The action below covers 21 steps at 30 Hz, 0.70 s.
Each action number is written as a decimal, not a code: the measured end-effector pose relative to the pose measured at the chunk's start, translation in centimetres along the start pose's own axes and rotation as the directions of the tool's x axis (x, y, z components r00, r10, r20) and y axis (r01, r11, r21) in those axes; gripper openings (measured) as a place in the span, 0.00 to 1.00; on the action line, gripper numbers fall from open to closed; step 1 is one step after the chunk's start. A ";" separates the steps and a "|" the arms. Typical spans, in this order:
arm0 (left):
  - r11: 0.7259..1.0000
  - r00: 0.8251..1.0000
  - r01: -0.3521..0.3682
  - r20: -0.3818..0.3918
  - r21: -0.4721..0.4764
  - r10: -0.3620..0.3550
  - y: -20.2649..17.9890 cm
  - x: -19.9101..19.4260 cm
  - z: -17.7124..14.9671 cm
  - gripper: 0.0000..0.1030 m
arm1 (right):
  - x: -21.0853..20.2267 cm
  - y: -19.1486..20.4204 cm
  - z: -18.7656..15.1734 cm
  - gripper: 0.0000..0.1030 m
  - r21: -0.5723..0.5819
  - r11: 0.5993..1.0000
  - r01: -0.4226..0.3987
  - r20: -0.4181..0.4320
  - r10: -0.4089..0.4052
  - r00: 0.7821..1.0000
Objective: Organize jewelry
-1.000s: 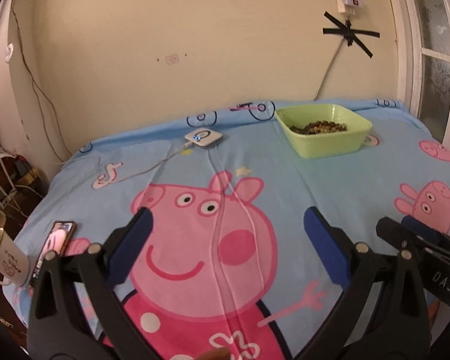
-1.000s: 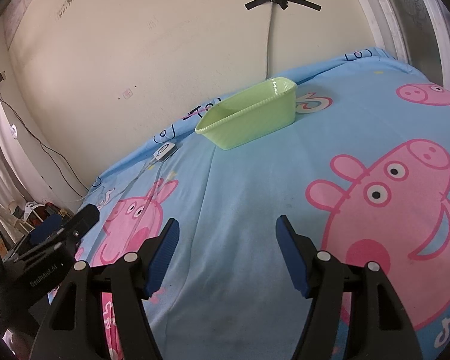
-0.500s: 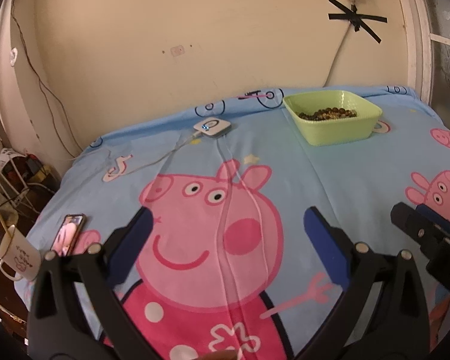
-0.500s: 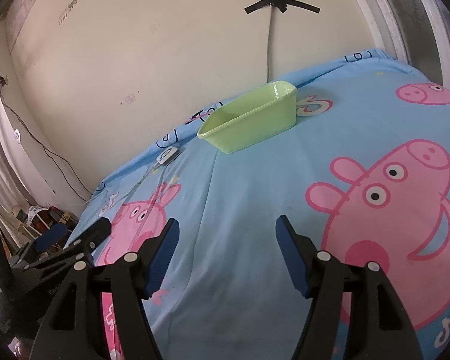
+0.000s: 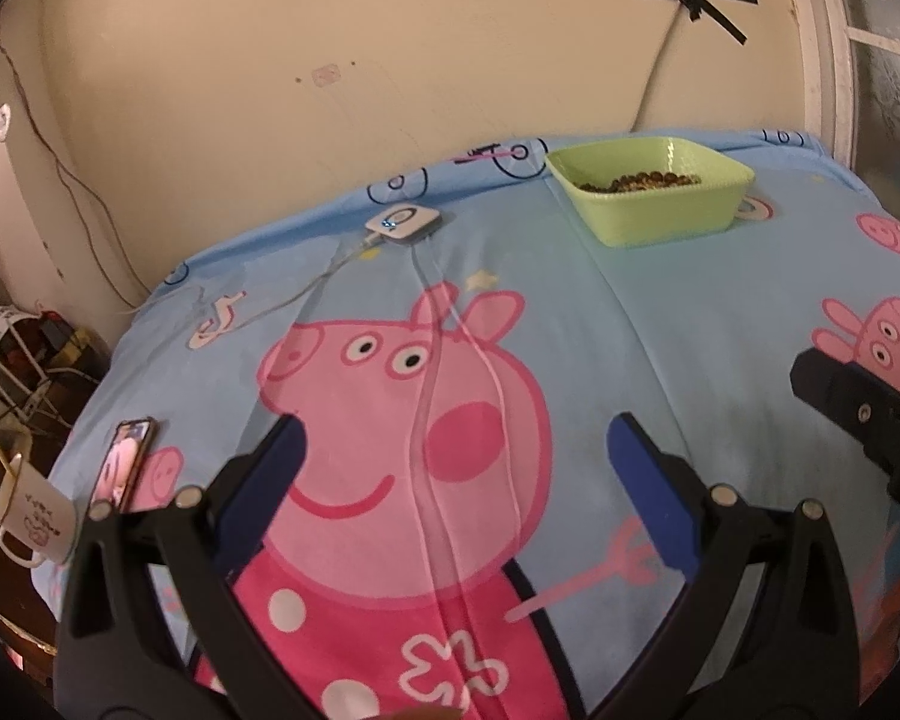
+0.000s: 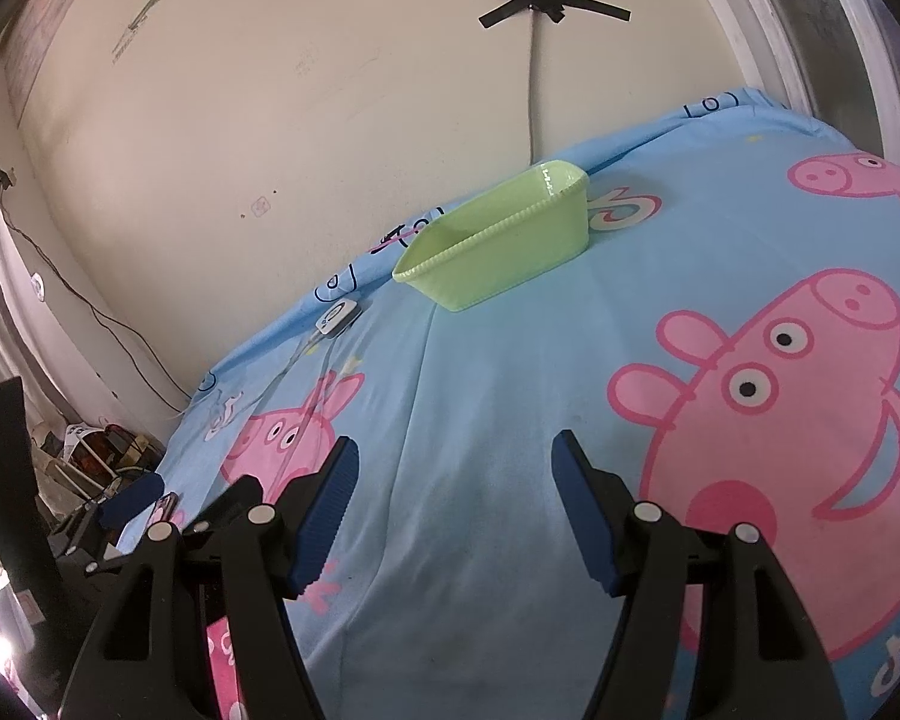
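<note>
A light green plastic bin (image 5: 654, 195) stands at the far side of the bed near the wall, with a heap of brown beads (image 5: 639, 181) inside. In the right wrist view the same bin (image 6: 498, 252) shows only its outer wall, and its contents are hidden. My left gripper (image 5: 456, 450) hovers open over the pink pig print, nothing between its blue pads. My right gripper (image 6: 453, 492) is also open and empty over bare blue sheet. Its black body (image 5: 864, 420) juts in at the right edge of the left wrist view.
A blue cartoon bedsheet (image 5: 600, 324) covers the bed. A small white device (image 5: 402, 222) with white cables lies near the wall. A phone (image 5: 123, 462) lies at the left edge, beside a white mug (image 5: 33, 519). Clutter and wires fill the floor at left.
The left wrist view has shifted: the green bin and white device sit lower and further right in frame. The right gripper has stayed put, and both sets of jaws keep the same width.
</note>
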<state>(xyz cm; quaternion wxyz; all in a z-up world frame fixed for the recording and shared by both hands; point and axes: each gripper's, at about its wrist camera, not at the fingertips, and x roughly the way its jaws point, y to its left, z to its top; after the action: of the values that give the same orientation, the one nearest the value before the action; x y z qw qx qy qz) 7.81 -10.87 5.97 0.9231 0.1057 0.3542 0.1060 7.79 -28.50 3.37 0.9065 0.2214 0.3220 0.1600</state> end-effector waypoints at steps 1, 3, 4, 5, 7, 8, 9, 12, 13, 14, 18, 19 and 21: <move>1.000 1.000 0.003 -0.003 0.005 -0.003 -0.1 0.1 0.0 0.94 | 0.1 0.0 0.0 0.41 0.000 1.000 -0.001 -0.001 0.001 1.000; 1.000 1.000 0.005 -0.006 0.010 -0.005 -0.3 0.1 -0.1 0.94 | 0.0 0.0 0.0 0.41 0.002 1.000 -0.001 -0.001 0.001 1.000; 1.000 1.000 0.007 -0.008 0.013 -0.007 -0.4 0.1 -0.1 0.94 | 0.0 0.0 0.0 0.41 0.002 1.000 -0.001 -0.001 0.001 1.000; 1.000 1.000 0.007 -0.010 0.014 -0.007 -0.4 0.2 -0.2 0.94 | 0.0 0.0 0.0 0.41 0.002 1.000 0.000 -0.001 0.000 1.000; 1.000 1.000 0.009 -0.012 0.016 -0.009 -0.5 0.2 -0.1 0.94 | 0.1 0.0 0.0 0.41 0.004 1.000 -0.001 -0.003 0.001 1.000; 1.000 1.000 0.009 -0.012 0.017 -0.008 -0.5 0.1 -0.2 0.94 | 0.1 0.0 -0.1 0.41 0.005 1.000 -0.001 -0.003 0.001 1.000; 1.000 1.000 0.007 -0.013 0.017 -0.007 -0.6 0.1 -0.2 0.94 | 0.1 0.0 -0.1 0.41 0.005 1.000 -0.001 -0.003 0.001 1.000; 1.000 1.000 0.008 -0.015 0.017 -0.008 -0.6 0.1 -0.1 0.94 | 0.1 0.0 -0.1 0.41 0.004 1.000 -0.001 -0.003 0.001 1.000; 1.000 1.000 0.008 -0.014 0.017 -0.008 -0.6 0.1 -0.1 0.94 | 0.0 0.0 -0.1 0.41 0.005 1.000 0.000 -0.002 0.000 1.000; 1.000 1.000 0.009 -0.014 0.018 -0.008 -0.6 0.1 -0.1 0.94 | 0.1 0.0 -0.1 0.41 0.005 1.000 0.000 -0.002 0.000 1.000; 1.000 1.000 0.011 -0.017 0.020 -0.010 -0.6 0.2 -0.3 0.94 | 0.1 0.1 -0.1 0.41 0.006 1.000 0.000 0.000 0.001 1.000; 1.000 1.000 0.013 -0.018 0.021 -0.012 -0.6 0.3 -0.3 0.94 | 0.0 0.1 -0.2 0.41 0.006 1.000 -0.001 0.000 0.001 1.000; 1.000 1.000 0.013 -0.019 0.023 -0.013 -0.6 0.4 -0.4 0.94 | 0.0 0.1 -0.2 0.41 0.006 1.000 0.000 0.001 0.000 1.000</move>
<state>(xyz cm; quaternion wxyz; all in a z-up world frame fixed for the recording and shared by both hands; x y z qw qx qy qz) 7.91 -11.28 5.32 0.9191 0.1129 0.3650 0.0970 7.70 -28.34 3.30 0.9059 0.2242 0.3222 0.1590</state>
